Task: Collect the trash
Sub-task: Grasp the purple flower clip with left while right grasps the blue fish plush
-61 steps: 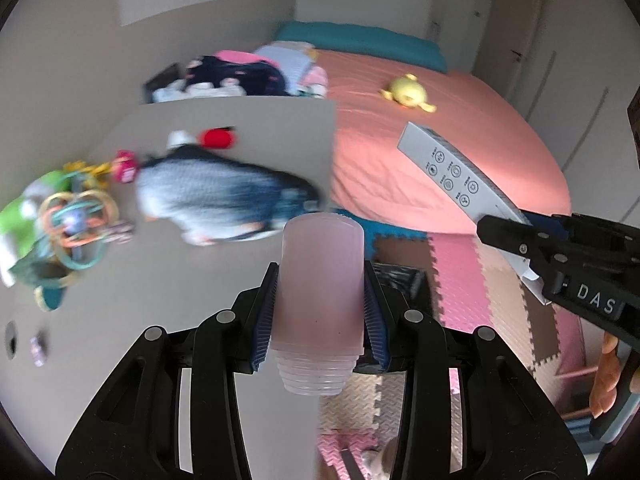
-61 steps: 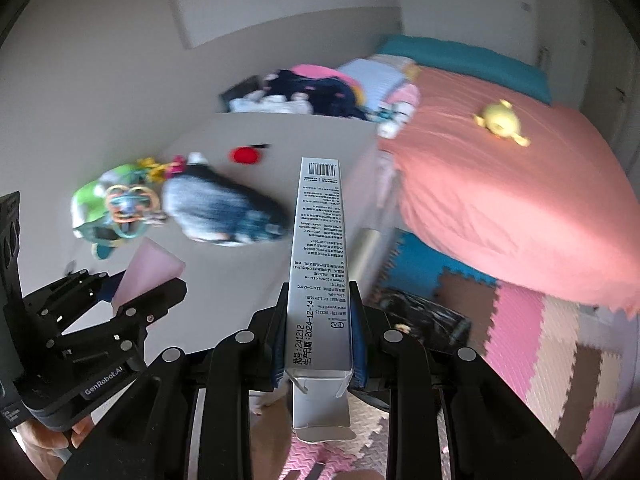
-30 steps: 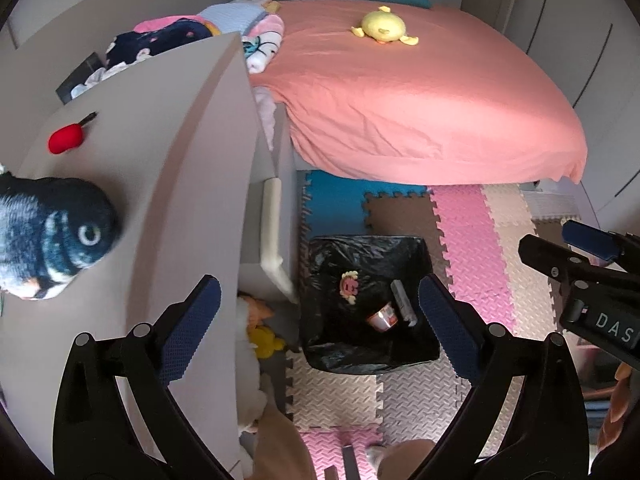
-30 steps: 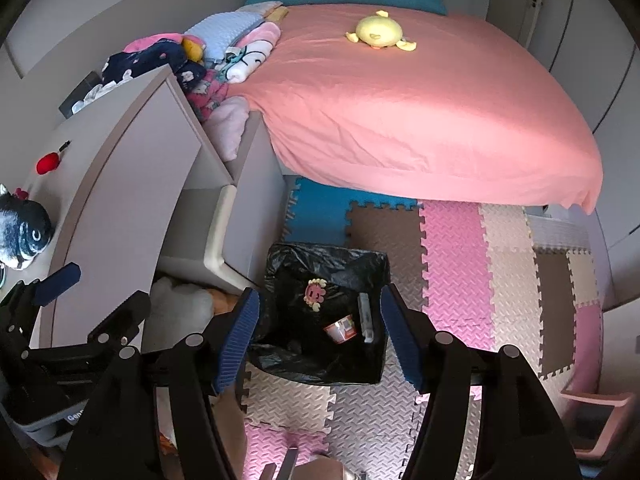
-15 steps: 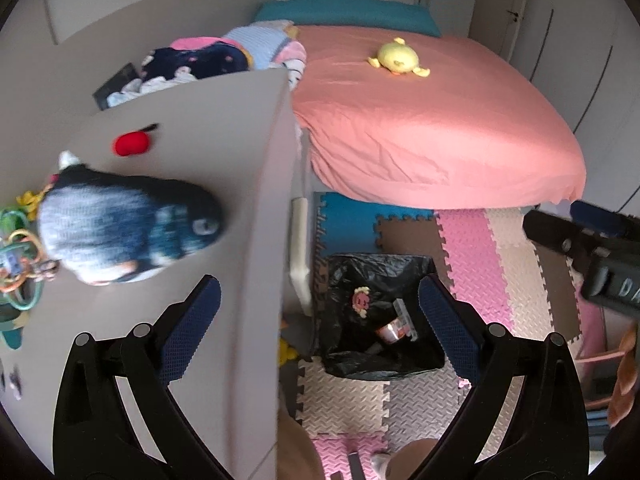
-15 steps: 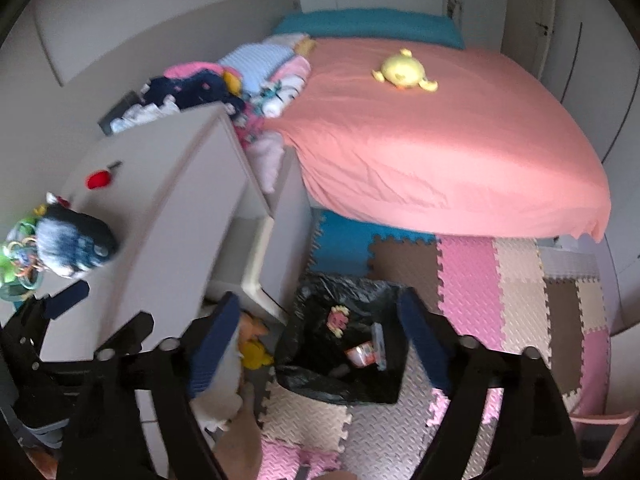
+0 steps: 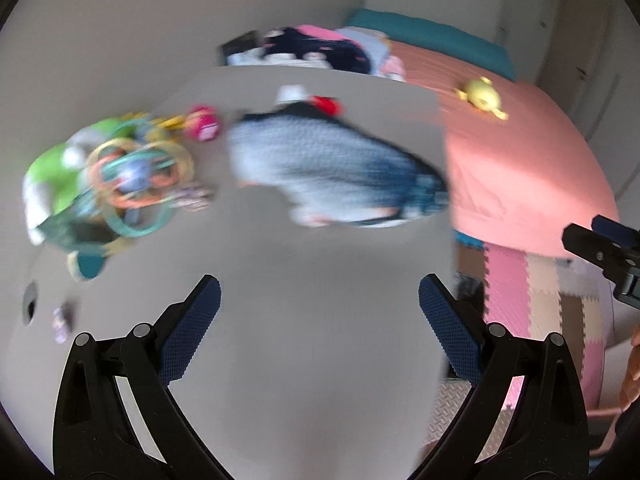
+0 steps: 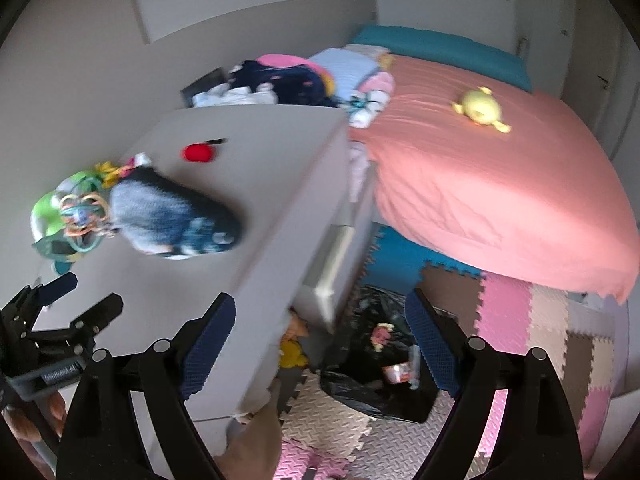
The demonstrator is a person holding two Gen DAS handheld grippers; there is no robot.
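My left gripper hangs open and empty above the grey table top, in a blurred view. My right gripper is also open and empty, over the table's edge and the floor. Below it stands a bin lined with a black bag. In the bag lie a small cup, a grey box and a pink scrap. The left gripper shows at the left edge of the right wrist view.
On the table lie a blue-grey plush toy, a ring toy, a red object and a small blurred item. A pink bed with a yellow plush fills the right. Foam mats cover the floor.
Two seconds ago the left gripper held stacked cups and the right a grey box; both are now empty. Both views have swung from above the bin back toward the table, rising.
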